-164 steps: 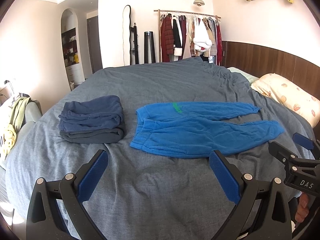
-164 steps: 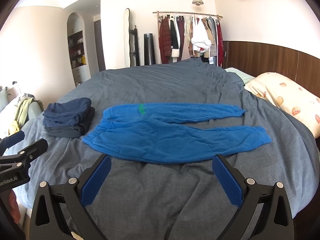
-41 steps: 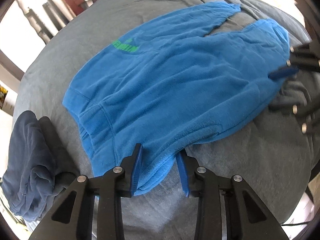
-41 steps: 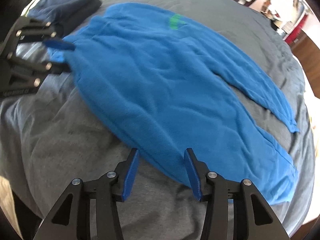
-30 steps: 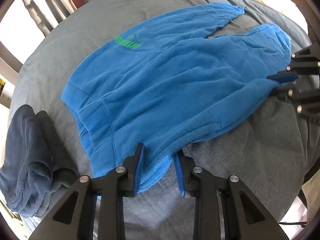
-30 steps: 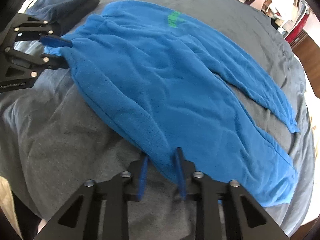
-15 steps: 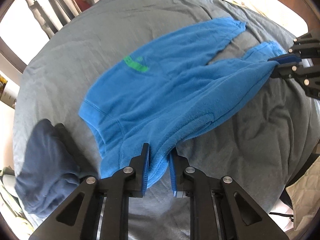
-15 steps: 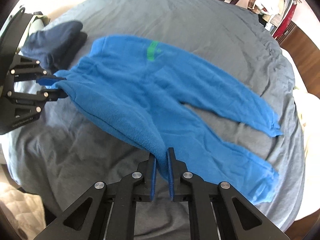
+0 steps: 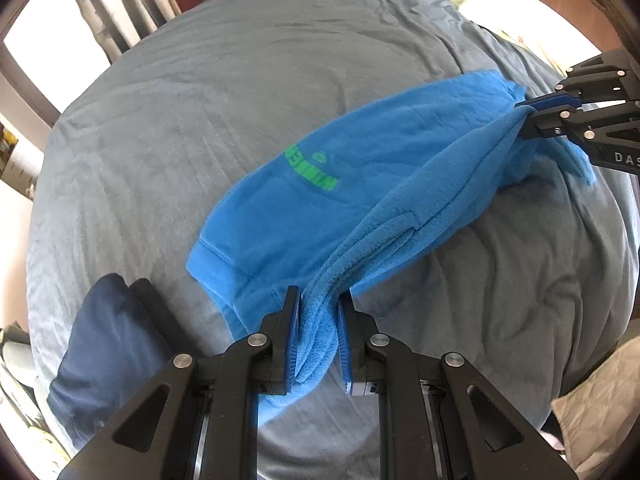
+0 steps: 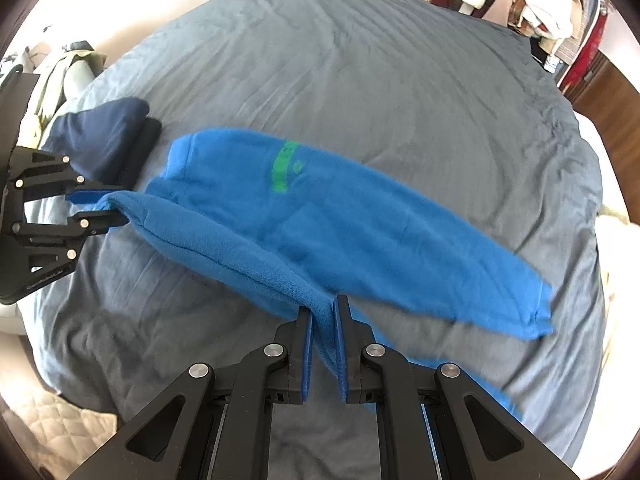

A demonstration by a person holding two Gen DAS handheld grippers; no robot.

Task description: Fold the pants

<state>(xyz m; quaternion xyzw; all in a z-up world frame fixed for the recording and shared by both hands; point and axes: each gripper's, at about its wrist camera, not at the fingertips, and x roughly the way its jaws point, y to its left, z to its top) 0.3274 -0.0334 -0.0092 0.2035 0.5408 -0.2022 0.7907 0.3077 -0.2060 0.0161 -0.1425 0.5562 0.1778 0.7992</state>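
Both claws are clenched on the blue pants (image 9: 372, 184): left claw (image 9: 318, 336) at the waistband, right claw (image 10: 322, 340) down the leg, near edge raised above the bed (image 9: 240, 60). First lengthwise fold is in hand. Next, by the look of it, that edge must carry across onto the far leg.

Bright daylight, fisheye warp, slight blur

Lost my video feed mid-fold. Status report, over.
Left gripper and right gripper both clamped on the bright blue fleece pants, near edge raised off the grey bedspread. Folded navy garment lies beside the waistband, apart.
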